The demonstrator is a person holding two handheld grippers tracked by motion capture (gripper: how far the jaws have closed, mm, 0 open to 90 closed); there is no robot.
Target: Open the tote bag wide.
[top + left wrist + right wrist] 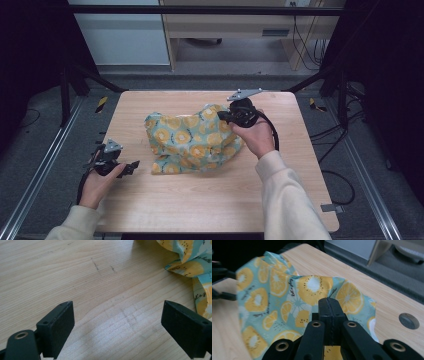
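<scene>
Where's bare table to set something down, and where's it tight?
Free: the near strip of table between the cloth and the person's edge; also the far-left corner. The left gripper, open, hangs over bare wood beside the cloth. Crowded: centre to far right, where the right gripper pinches the cloth.

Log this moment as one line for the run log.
right tool shut on cloth | left tool open, beside cloth | table

I see the cloth at the centre of the table, my left gripper at its eight o'clock, my right gripper on its two o'clock edge.
</scene>
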